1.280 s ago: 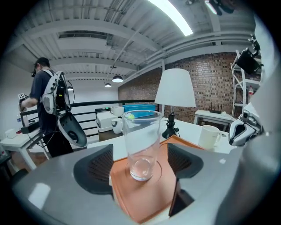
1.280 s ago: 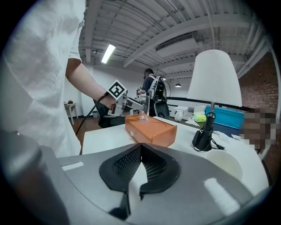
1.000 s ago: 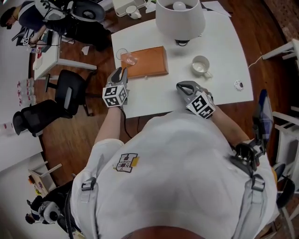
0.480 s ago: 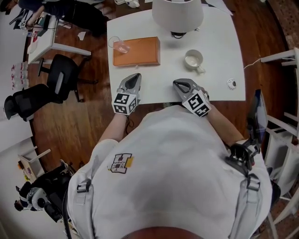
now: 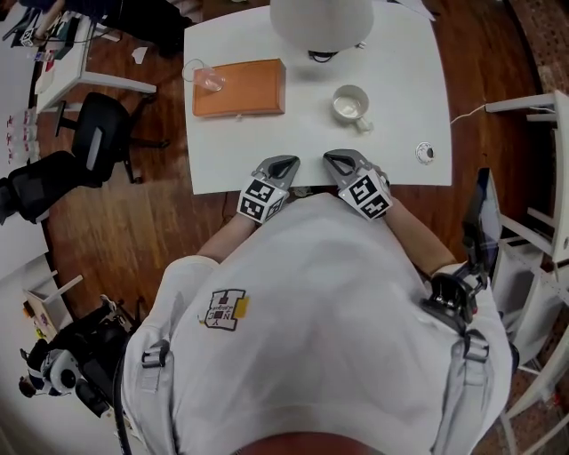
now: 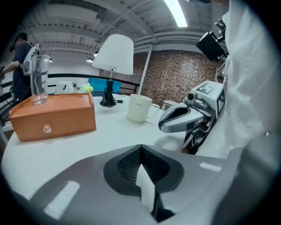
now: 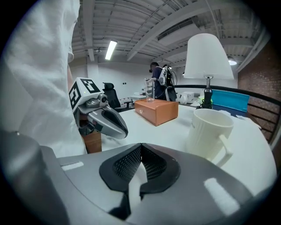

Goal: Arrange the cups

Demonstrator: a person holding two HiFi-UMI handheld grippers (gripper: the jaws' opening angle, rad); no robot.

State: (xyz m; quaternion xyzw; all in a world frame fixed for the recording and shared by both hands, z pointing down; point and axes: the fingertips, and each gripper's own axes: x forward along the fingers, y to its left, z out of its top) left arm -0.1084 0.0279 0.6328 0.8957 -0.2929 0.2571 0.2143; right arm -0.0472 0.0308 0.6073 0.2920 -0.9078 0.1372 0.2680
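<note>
The 1st cup is a cream-white ceramic mug with fine vertical ribs and a loop handle. It stands upright on the white rectangular table, right of centre, with its handle turned toward the near right. The 2nd is a tall clear drinking glass. It stands upright on the top of an orange-brown wooden box, at the box's far left corner. The box lies on the left part of the table, well apart from the mug. Behind the two, at the far edge, stands a lamp with a white conical shade on a dark stem. A small round dark-and-white object lies near the table's right edge.

At the near edge, the left gripper and the right gripper sit side by side, close together, both pointing across the table. Each has its jaws pressed together with nothing between them. Neither touches a cup.
</note>
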